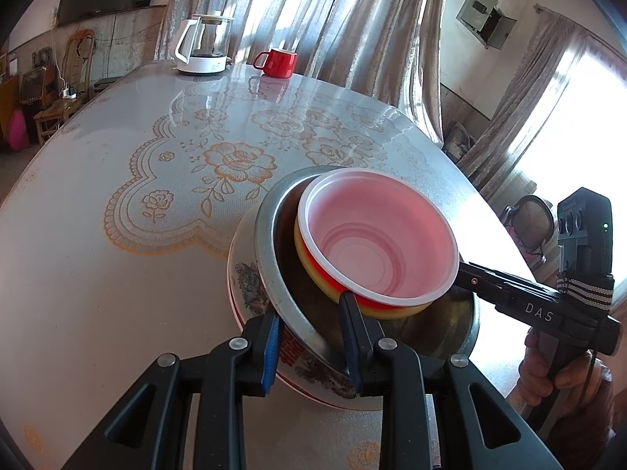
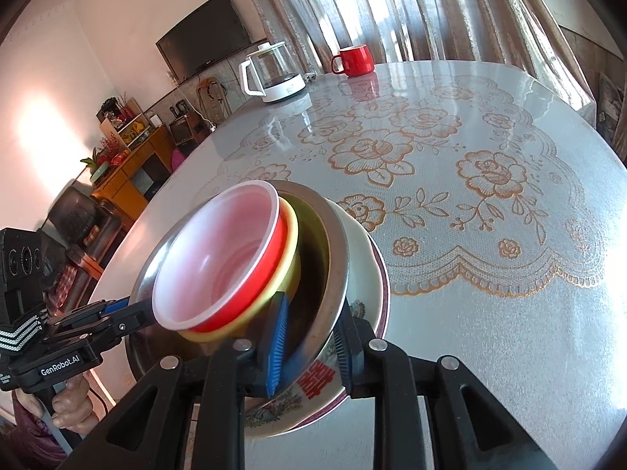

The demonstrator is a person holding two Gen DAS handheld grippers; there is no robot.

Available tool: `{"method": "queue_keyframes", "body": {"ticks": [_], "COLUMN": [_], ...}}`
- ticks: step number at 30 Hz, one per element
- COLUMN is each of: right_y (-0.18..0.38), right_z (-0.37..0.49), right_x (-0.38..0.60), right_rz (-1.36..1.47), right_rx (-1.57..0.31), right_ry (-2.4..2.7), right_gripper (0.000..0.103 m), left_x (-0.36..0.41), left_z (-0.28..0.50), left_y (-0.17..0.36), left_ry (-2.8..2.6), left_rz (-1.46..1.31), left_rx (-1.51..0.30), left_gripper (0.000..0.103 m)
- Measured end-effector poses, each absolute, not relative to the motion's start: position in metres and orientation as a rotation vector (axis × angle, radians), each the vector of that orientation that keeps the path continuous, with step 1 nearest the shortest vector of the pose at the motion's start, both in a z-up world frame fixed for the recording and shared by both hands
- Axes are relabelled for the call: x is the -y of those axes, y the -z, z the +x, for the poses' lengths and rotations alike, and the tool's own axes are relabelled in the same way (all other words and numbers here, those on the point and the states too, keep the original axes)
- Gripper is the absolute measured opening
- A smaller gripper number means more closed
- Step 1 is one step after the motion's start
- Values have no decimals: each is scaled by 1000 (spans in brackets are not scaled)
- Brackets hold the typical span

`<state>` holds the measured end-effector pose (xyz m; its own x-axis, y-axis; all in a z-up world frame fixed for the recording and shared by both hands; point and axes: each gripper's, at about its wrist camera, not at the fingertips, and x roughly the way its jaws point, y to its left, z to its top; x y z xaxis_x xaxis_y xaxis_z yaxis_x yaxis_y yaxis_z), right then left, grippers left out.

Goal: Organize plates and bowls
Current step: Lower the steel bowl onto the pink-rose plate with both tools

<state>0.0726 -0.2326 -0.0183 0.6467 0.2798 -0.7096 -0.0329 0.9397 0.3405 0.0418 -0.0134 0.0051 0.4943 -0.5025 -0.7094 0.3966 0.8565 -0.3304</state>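
A stack of nested bowls stands at the near edge of the table: a flowered ceramic bowl (image 1: 250, 286) (image 2: 313, 382) at the bottom, then a steel bowl (image 1: 266, 235) (image 2: 333, 243), a yellow bowl (image 1: 299, 252) (image 2: 290, 235), and a red bowl with a white inside (image 1: 376, 243) (image 2: 219, 254) on top. My left gripper (image 1: 313, 346) (image 2: 145, 309) is shut on the near rims, one pad outside the ceramic bowl and one inside the steel bowl. On the opposite side, my right gripper (image 2: 309, 346) (image 1: 460, 274) pinches the steel bowl's rim. I cannot tell whether the stack rests on the table.
The round table (image 1: 117, 235) (image 2: 490, 313) has a glossy lace-print cover. A glass kettle on a white base (image 1: 203, 43) (image 2: 274, 74) and a red mug (image 1: 276, 62) (image 2: 352, 60) stand at its far edge, before curtains. A hand (image 1: 564, 372) holds the right gripper.
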Motion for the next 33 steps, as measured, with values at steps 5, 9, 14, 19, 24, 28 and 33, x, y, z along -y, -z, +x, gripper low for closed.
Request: {"method": "queue_keyframes", "body": {"ticks": [5, 9, 14, 19, 24, 28, 33], "right_y": [18, 18, 18, 18, 19, 20, 19], "right_z": [70, 68, 70, 75, 76, 75, 75], "right_x": [232, 227, 227, 225, 226, 228, 228], "right_rz": [310, 282, 275, 255, 245, 261, 274], "right_rx": [-851, -838, -836, -844, -852, -860, -868], "right_ry": [-180, -166, -154, -128, -128, -146, -153], "right_gripper": [22, 22, 21, 21, 21, 21, 22], "left_x": [12, 9, 8, 11, 12, 12, 10], "left_z": [39, 36, 35, 36, 34, 34, 36], "left_y": [-7, -8, -8, -8, -8, -9, -8], "left_ry": [540, 543, 547, 545, 550, 553, 542], "left_rz": [-129, -129, -134, -125, -121, -122, -135], "left_rx": [-891, -877, -876, -875, -873, -875, -887], "left_gripper": [28, 29, 29, 29, 29, 29, 31]}}
